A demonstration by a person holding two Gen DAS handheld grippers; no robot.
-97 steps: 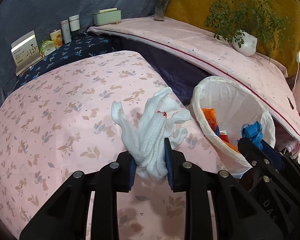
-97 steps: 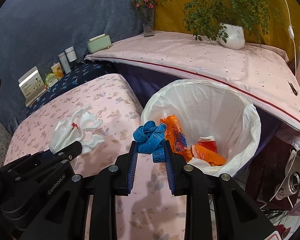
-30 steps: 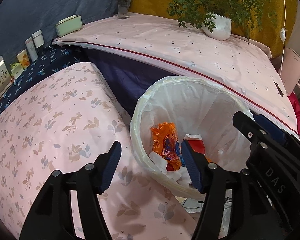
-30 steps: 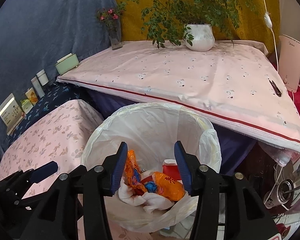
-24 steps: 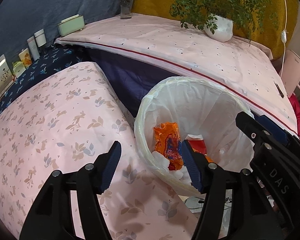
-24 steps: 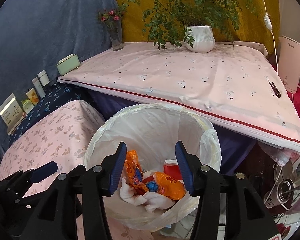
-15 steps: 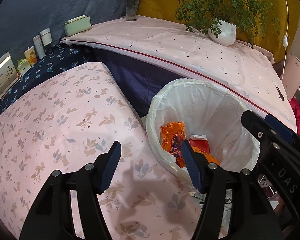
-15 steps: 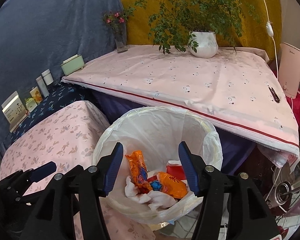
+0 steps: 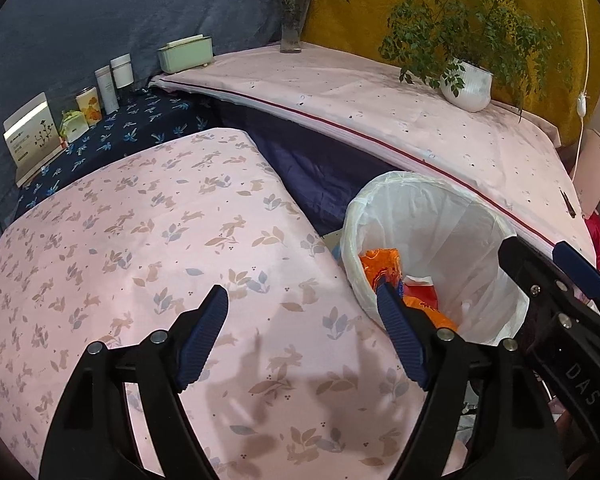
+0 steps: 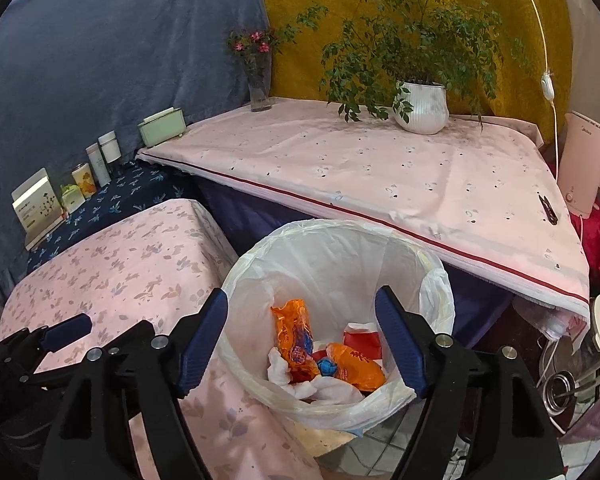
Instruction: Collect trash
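Observation:
A bin lined with a white bag (image 10: 328,248) stands beside the pink leaf-print table (image 9: 148,248); it also shows in the left wrist view (image 9: 432,216). In it lie an orange wrapper (image 10: 294,336), a white cloth (image 10: 328,392), a blue tape (image 10: 326,366) and a red packet (image 10: 360,338). My right gripper (image 10: 300,336) is open and empty above the bin. My left gripper (image 9: 302,332) is open and empty above the table's right edge, next to the bin.
A higher pink-covered table (image 10: 380,176) stands behind the bin with a potted plant (image 10: 420,108), a flower vase (image 10: 258,80) and a green box (image 10: 162,126). Small bottles and a card (image 9: 32,132) line the dark blue cloth at left. A kettle (image 10: 586,160) stands far right.
Both grippers have let go of the white cloth and the blue tape, which now lie in the bin. Both have since drawn back a little from the bin.

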